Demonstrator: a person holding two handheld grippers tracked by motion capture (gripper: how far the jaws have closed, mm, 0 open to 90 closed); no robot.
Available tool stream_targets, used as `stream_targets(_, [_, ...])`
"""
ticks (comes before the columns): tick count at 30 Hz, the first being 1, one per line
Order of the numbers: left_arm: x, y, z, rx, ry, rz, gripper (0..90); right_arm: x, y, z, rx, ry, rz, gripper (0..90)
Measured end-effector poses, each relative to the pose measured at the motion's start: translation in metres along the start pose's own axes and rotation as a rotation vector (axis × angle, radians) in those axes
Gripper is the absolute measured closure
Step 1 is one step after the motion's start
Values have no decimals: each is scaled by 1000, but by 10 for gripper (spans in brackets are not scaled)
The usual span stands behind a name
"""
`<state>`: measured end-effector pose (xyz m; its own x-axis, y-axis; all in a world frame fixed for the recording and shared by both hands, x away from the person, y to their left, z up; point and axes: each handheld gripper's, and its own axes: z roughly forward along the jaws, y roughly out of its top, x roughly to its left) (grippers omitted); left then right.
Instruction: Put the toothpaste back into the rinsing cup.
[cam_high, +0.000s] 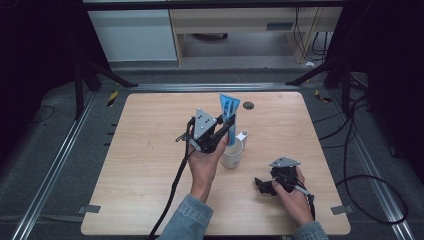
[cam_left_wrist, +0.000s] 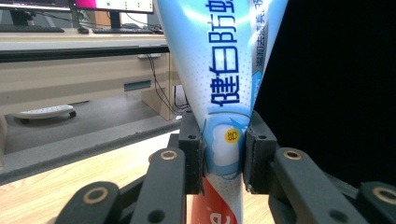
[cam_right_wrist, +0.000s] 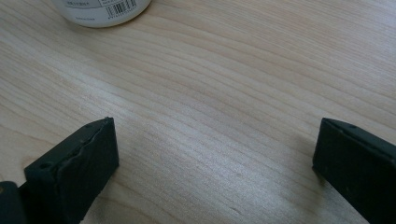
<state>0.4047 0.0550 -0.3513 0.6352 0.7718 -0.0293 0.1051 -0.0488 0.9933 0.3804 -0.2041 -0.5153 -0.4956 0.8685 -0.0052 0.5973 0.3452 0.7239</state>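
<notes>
My left gripper (cam_high: 230, 126) is shut on a blue and white toothpaste tube (cam_high: 229, 106) and holds it upright, flat end up, over a white cup (cam_high: 232, 157) in the middle of the wooden table (cam_high: 145, 150). In the left gripper view the jaws pinch the tube (cam_left_wrist: 224, 70) low down, just above its red part, with my left gripper (cam_left_wrist: 224, 151) tight on both sides. My right gripper (cam_high: 261, 184) rests low over the table to the right of the cup, open. Between its wide jaws my right gripper (cam_right_wrist: 215, 144) has bare wood, and the cup's base (cam_right_wrist: 100, 10) with a barcode lies ahead.
A small dark round fitting (cam_high: 248, 105) sits in the tabletop behind the tube. Cables trail from both grippers toward the near edge. Beyond the table stand a desk (cam_left_wrist: 70, 79) with monitors, tripod legs and floor cables.
</notes>
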Motion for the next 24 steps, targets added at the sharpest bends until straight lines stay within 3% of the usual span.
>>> stream_targets(19, [-2, -28, 19, 27, -13, 29, 725, 0, 0, 0, 1, 1, 0, 4])
stream_targets(24, [1, -36, 21, 27, -7, 19, 725, 0, 0, 0, 1, 1, 0, 4])
